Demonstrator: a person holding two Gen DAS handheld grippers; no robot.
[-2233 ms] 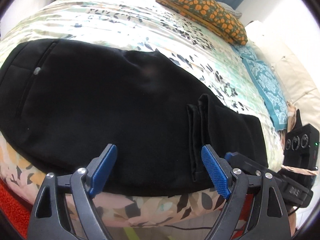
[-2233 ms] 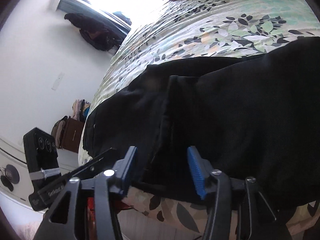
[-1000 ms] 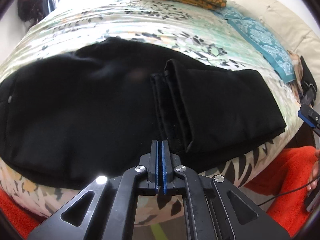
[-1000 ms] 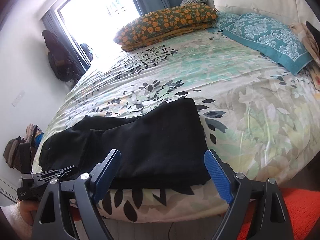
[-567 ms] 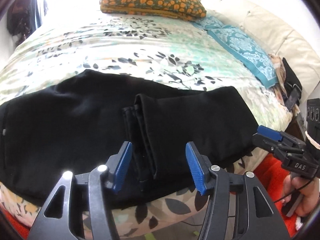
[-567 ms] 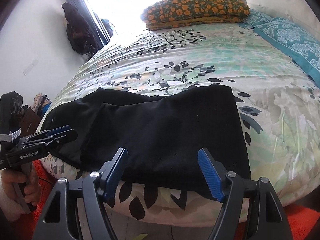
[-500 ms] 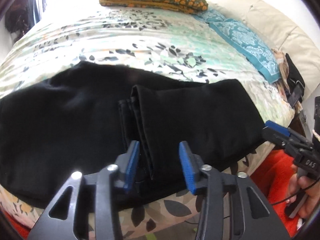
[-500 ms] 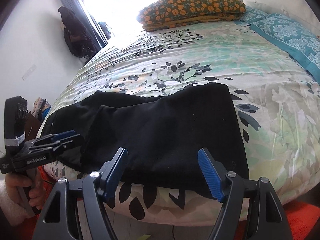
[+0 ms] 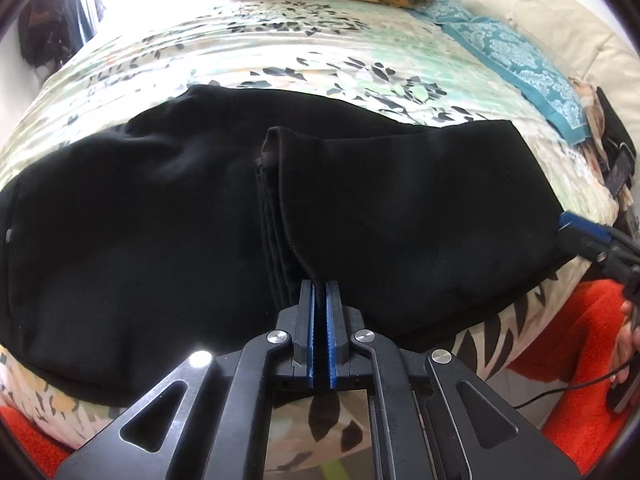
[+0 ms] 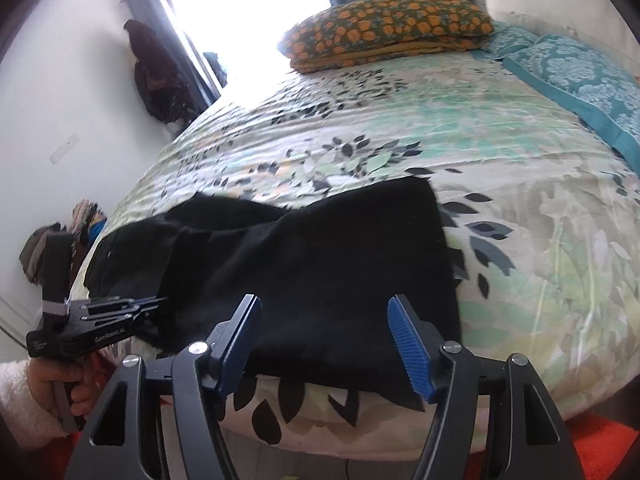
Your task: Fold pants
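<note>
a: we start at the left tool (image 9: 319, 296). its two blue pads are drawn together on the near corner of the hem edge (image 9: 288, 216) of the folded-over leg section, right at the bed's near side. a thin dark line of cloth shows between them, so we judge it clamped on the pants.

b: and the right tool (image 10: 326, 334)?

a: its pads stand well apart, holding nothing. it hovers just short of the near edge of the pants (image 10: 312, 264), over the folded end.

b: where does the garment lie?

a: the pants lie flat across the foot of the bed (image 10: 400, 128), on the leaf-print cover. the leg end is already turned back over the upper part, its hems lying near mid-length. the waist end, with a small button (image 9: 9, 235), lies to the left in the left view.

b: progress?

a: we judge one crosswise fold done. at least one more fold appears to remain, since the bundle is long. the left grip on the hem suggests a tidying or a further fold is being set up; the right tool has not yet taken hold.

b: any writing?

a: on the left tool's body, seen from the right camera, white lettering (image 10: 108, 337) reads roughly "genrobot.ai"; smaller print beside it is too small to read. nothing else is legible.
</note>
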